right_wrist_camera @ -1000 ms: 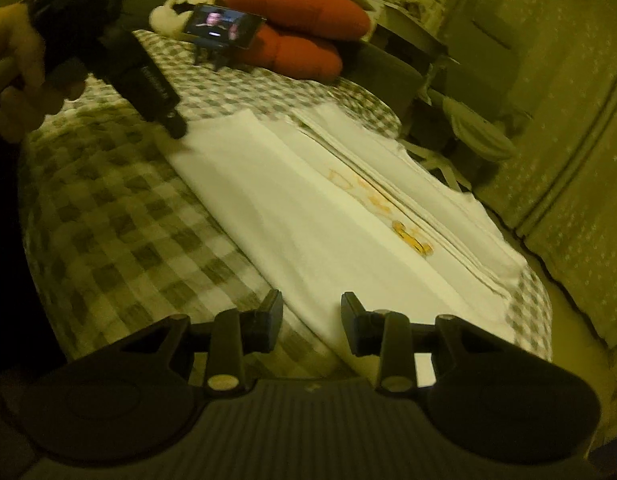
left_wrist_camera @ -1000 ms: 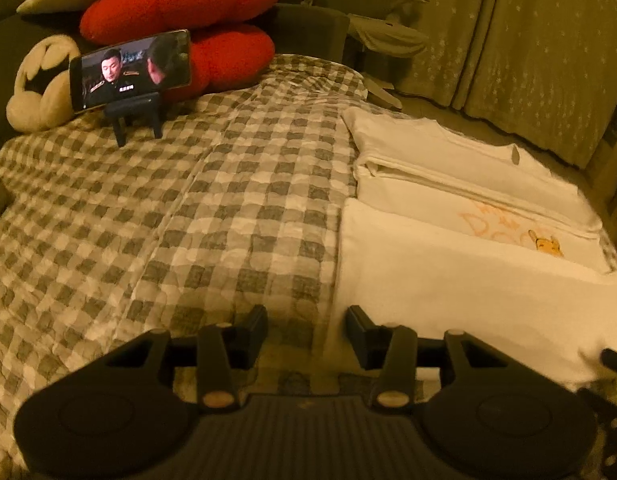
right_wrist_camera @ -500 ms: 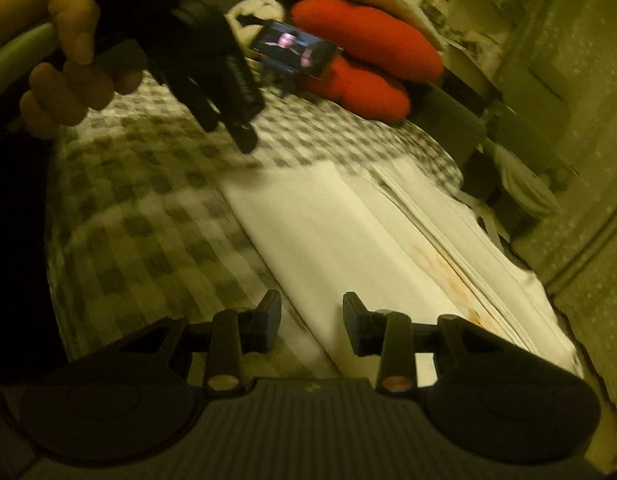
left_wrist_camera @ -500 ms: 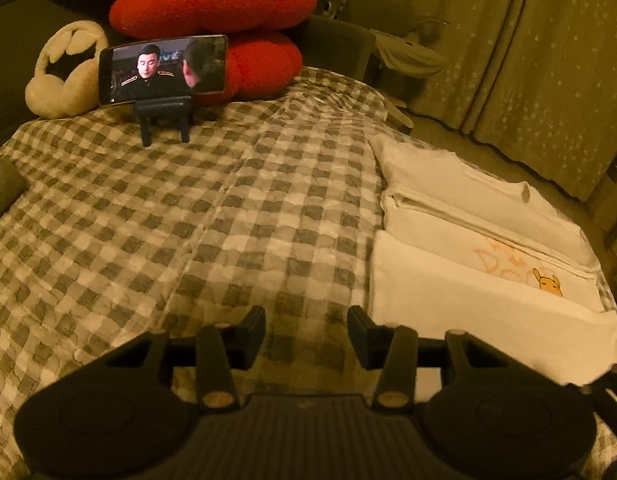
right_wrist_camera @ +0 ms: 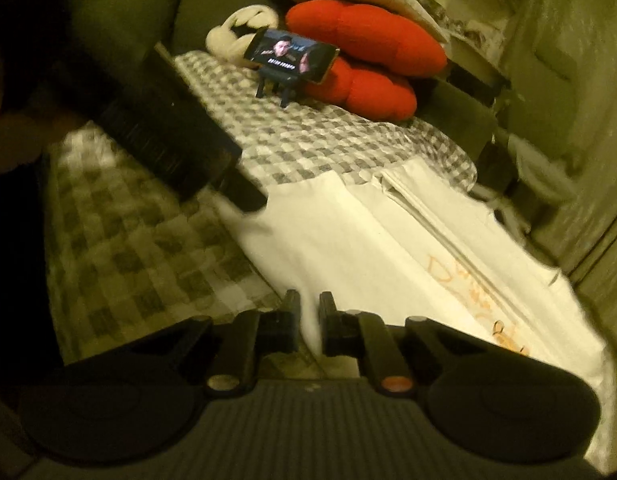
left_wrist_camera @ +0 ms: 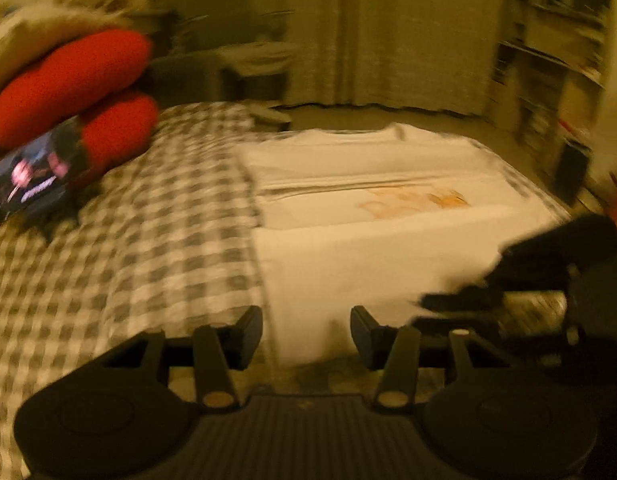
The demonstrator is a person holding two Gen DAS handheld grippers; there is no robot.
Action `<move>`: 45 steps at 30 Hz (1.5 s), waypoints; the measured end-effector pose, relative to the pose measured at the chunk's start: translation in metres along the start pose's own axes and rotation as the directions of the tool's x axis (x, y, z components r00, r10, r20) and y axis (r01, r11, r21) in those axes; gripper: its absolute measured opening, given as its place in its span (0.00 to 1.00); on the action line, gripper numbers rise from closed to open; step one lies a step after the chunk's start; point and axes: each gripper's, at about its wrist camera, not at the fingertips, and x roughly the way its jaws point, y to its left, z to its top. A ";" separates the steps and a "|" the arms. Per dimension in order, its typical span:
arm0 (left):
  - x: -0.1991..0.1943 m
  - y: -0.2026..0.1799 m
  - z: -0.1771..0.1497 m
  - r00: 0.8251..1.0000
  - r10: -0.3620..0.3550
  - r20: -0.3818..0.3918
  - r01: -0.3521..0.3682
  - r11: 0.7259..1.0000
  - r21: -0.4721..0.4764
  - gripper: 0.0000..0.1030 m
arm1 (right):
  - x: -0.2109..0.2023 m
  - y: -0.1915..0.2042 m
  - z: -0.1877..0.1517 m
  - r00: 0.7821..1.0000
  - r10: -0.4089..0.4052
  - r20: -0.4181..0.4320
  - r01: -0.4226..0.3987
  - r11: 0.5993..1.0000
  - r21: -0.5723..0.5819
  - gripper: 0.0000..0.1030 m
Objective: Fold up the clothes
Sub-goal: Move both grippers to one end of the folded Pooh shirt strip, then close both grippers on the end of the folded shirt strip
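Observation:
A white T-shirt (left_wrist_camera: 368, 248) with an orange print lies partly folded lengthwise on the right side of the checked bed cover (left_wrist_camera: 148, 240). My left gripper (left_wrist_camera: 306, 332) hovers at its near left corner; its jaws are opening, and the fabric edge lies between them without being pinched. In the right wrist view the shirt (right_wrist_camera: 348, 240) runs away from my right gripper (right_wrist_camera: 308, 320), whose jaws are closing on a ridge of its near edge. The left gripper (right_wrist_camera: 248, 200) shows there at the shirt's far corner. The right gripper (left_wrist_camera: 436, 302) appears blurred in the left wrist view.
A phone (right_wrist_camera: 292, 54) playing video stands on a small stand near red cushions (right_wrist_camera: 364, 40) and a cream plush toy (right_wrist_camera: 236, 36) at the head of the bed. Curtains (left_wrist_camera: 388, 40) and shelves (left_wrist_camera: 556, 80) lie beyond the bed's edge.
The right jaws have closed from a wide gap onto the shirt's near edge. My left gripper has rolled and swung toward the shirt's corner, so its view is blurred.

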 end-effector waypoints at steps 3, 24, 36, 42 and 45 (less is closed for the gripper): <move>-0.002 -0.016 -0.004 0.999 0.002 0.048 -0.008 0.994 0.113 0.51 | -0.005 -0.012 0.003 0.999 0.031 0.018 -0.032 0.997 0.073 0.08; 0.028 -0.051 -0.018 0.979 0.195 0.053 -0.200 0.893 0.403 0.10 | -0.007 -0.027 0.009 0.998 0.059 0.035 -0.063 0.987 0.145 0.08; 0.028 -0.045 -0.013 0.980 0.192 0.046 -0.196 0.922 0.333 0.05 | -0.006 -0.018 0.000 0.999 0.044 -0.006 -0.043 0.995 0.086 0.18; 0.025 -0.042 -0.010 0.982 0.184 0.048 -0.190 0.935 0.299 0.05 | -0.010 -0.015 -0.021 0.997 -0.027 -0.067 0.027 1.000 0.010 0.29; 0.023 -0.039 -0.009 0.983 0.178 0.049 -0.185 0.941 0.282 0.05 | -0.019 -0.027 -0.036 0.993 -0.073 -0.090 0.074 0.997 0.013 0.29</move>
